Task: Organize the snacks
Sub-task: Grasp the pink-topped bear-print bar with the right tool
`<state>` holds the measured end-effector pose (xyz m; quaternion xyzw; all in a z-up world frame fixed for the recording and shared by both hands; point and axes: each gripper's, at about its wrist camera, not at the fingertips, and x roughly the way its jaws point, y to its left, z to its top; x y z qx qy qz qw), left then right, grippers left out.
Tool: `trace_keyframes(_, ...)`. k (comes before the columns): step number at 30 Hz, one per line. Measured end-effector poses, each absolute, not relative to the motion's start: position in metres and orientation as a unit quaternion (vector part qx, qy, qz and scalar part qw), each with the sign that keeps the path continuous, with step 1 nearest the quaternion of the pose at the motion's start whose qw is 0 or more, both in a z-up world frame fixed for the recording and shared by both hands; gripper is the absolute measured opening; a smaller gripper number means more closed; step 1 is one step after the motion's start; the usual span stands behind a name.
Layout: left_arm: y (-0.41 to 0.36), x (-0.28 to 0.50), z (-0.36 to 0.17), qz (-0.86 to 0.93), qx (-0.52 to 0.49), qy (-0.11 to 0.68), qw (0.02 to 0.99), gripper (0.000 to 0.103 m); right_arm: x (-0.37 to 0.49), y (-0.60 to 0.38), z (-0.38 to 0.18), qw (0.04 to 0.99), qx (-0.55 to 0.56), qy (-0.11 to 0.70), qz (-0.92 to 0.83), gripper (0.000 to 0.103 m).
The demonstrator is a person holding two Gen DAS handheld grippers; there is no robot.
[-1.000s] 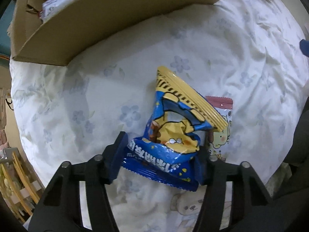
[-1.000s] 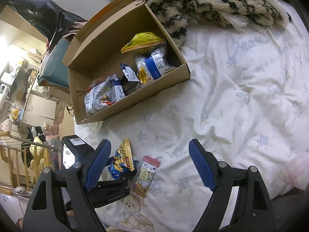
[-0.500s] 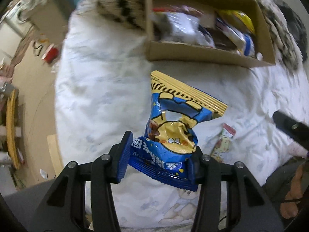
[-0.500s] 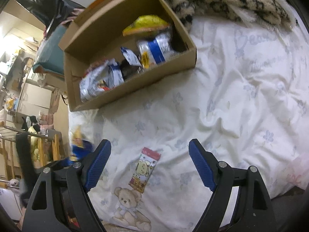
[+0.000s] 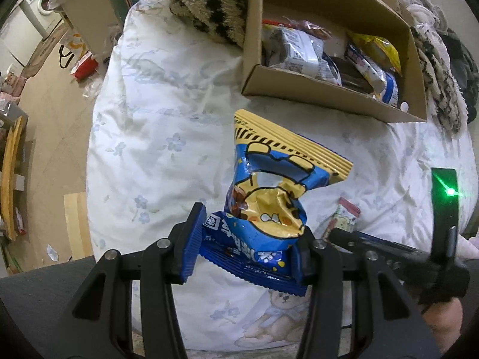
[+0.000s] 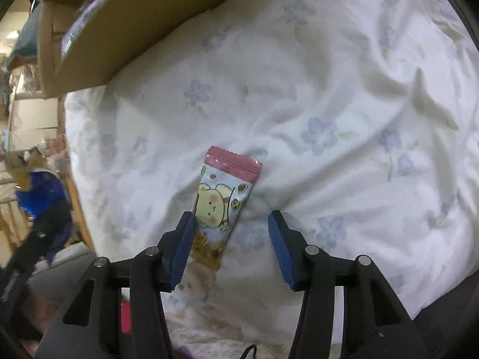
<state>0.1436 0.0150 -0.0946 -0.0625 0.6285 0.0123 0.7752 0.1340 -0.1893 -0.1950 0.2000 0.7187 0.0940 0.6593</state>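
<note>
My left gripper [image 5: 248, 240] is shut on the lower end of a blue and yellow snack bag [image 5: 269, 191], held up above the bed. A cardboard box [image 5: 323, 89] with several snack packets stands beyond it. My right gripper [image 6: 232, 239] is low over the bedding, its jaws closing around a small pink-topped snack packet [image 6: 223, 193] that lies flat. The left pad is at the packet's edge; a gap remains on the right side. The same packet [image 5: 344, 218] shows beside the blue bag in the left wrist view.
A white floral duvet [image 6: 329, 104] covers the bed. The box's side wall [image 6: 143, 21] rises at the top left of the right wrist view. A striped furry blanket [image 5: 209, 6] lies behind the box. The floor drops off at the left edge of the bed [image 5: 60, 119].
The left gripper lifted the blue bag off the bed and rolled, bringing the box into view. The right gripper came down over the pink-topped packet and its jaws narrowed.
</note>
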Motion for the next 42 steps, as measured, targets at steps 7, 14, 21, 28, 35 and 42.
trace_keyframes(7,0.010,0.141,-0.099,0.011,-0.050,0.629,0.776,0.045,0.132,-0.159,-0.179,0.709,0.073,0.692,0.113,0.037)
trace_keyframes(14,0.016,0.142,-0.104,0.025,-0.051,0.632,0.773,0.045,0.135,-0.176,-0.165,0.723,0.101,0.676,0.104,0.000)
trace_keyframes(21,0.014,0.142,-0.105,0.025,-0.048,0.631,0.774,0.045,0.136,-0.184,-0.168,0.708,0.158,0.681,0.100,0.006)
trace_keyframes(28,0.017,0.143,-0.103,0.034,-0.054,0.628,0.776,0.045,0.134,-0.195,-0.162,0.708,0.197,0.671,0.092,0.056)
trace_keyframes(35,0.021,0.144,-0.094,0.036,-0.068,0.613,0.786,0.045,0.134,-0.191,-0.177,0.680,0.218,0.693,0.101,0.056)
trace_keyframes(42,0.017,0.146,-0.090,0.026,-0.072,0.611,0.788,0.046,0.134,-0.145,-0.189,0.706,0.082,0.696,0.100,0.058)
